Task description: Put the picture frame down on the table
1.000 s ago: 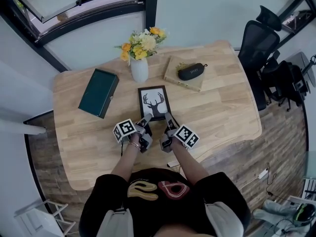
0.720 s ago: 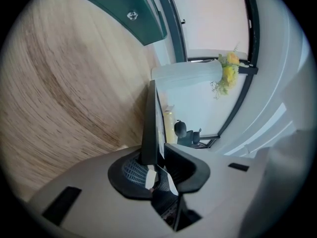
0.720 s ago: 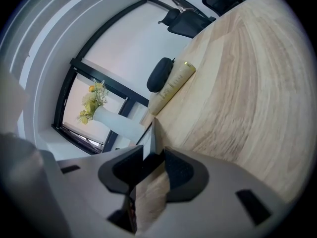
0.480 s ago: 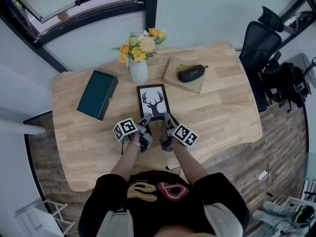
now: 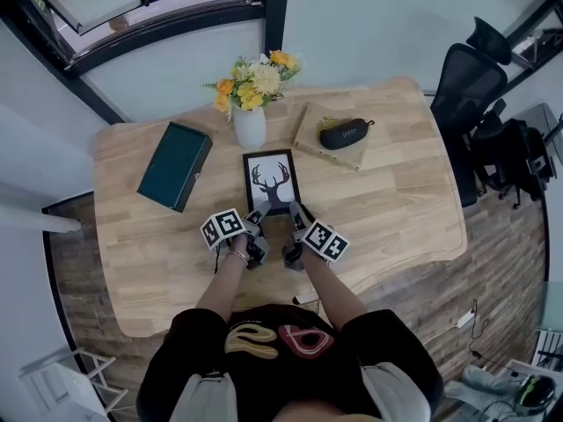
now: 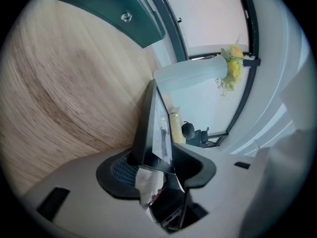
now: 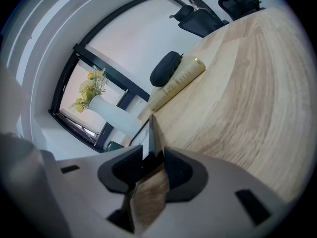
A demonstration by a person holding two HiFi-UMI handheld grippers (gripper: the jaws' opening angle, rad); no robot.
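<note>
A picture frame (image 5: pixel 272 182), black-edged with a deer-head print on white, is lying flat on the table (image 5: pixel 396 200) just in front of the vase (image 5: pixel 249 126). The left gripper (image 5: pixel 258 215) has just been opening its jaws, which are sitting loose around one near corner. The right gripper (image 5: pixel 295 215) is clamping the other.

A pale wooden table (image 5: pixel 400 192) stands on a dark plank floor (image 5: pixel 506 262). Beyond the table's far edge rises a pale wall (image 5: pixel 369 25) with a black-framed window (image 5: pixel 158 7). A black office chair (image 5: pixel 466 77) stands by the table's far right corner.
</note>
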